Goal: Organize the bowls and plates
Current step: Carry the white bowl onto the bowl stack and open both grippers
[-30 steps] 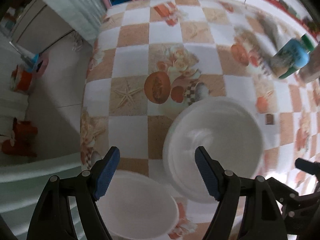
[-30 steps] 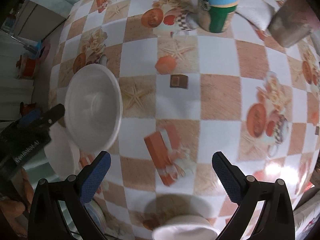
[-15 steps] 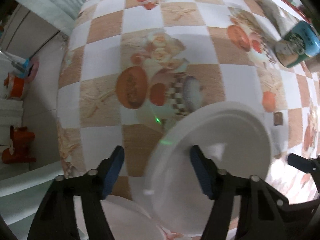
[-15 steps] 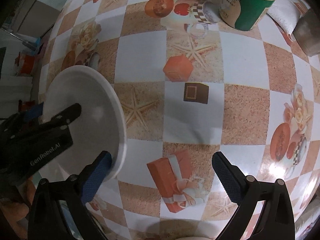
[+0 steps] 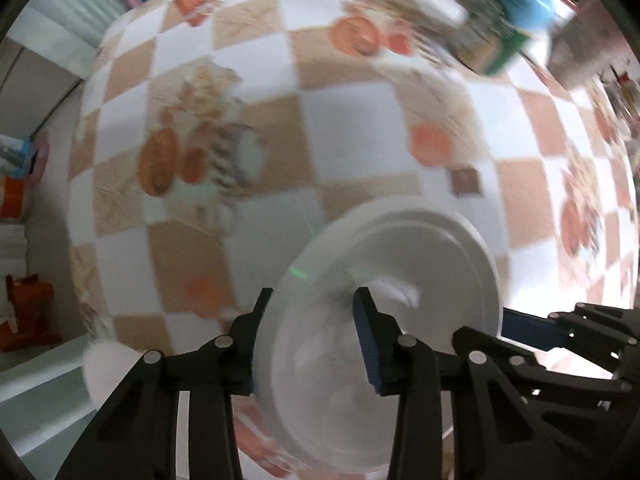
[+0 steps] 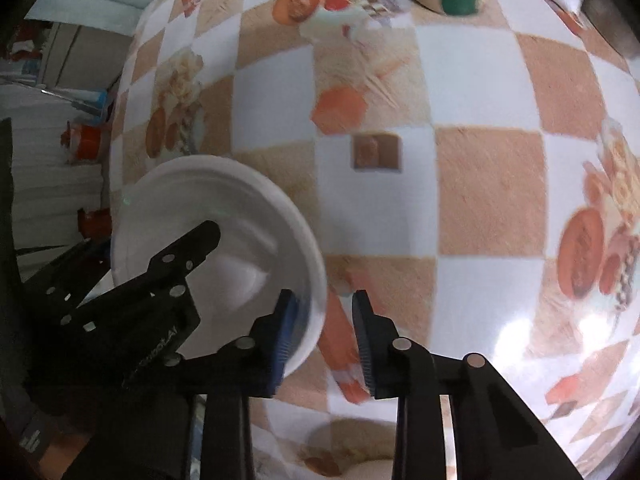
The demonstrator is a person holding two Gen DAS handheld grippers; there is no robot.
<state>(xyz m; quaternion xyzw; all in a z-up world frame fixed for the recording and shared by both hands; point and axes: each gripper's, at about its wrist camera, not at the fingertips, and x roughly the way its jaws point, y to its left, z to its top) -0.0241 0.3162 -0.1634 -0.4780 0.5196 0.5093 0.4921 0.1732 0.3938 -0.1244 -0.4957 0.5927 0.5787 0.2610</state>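
Observation:
A white plate (image 5: 420, 264) is tilted above the checkered tablecloth. My left gripper (image 5: 312, 316) is shut on its near rim, one finger under it and one inside. In the right wrist view the same plate (image 6: 224, 200) is at the left with the left gripper's finger (image 6: 192, 244) across it. My right gripper (image 6: 322, 332) has its jaws narrowed around the plate's right rim; I cannot tell whether they press it. Another white dish (image 5: 108, 368) lies at the table's near left edge.
A blue-and-green Starbucks cup (image 5: 508, 20) and a grey container (image 5: 580, 52) stand at the far right of the table (image 5: 352, 136). A pale dish rim (image 6: 372, 470) shows at the bottom of the right wrist view. The table edge and floor lie to the left.
My left gripper closed on the plate's rim and lifted it into a tilt. My right gripper moved left to the plate's other side and narrowed its jaws from wide open.

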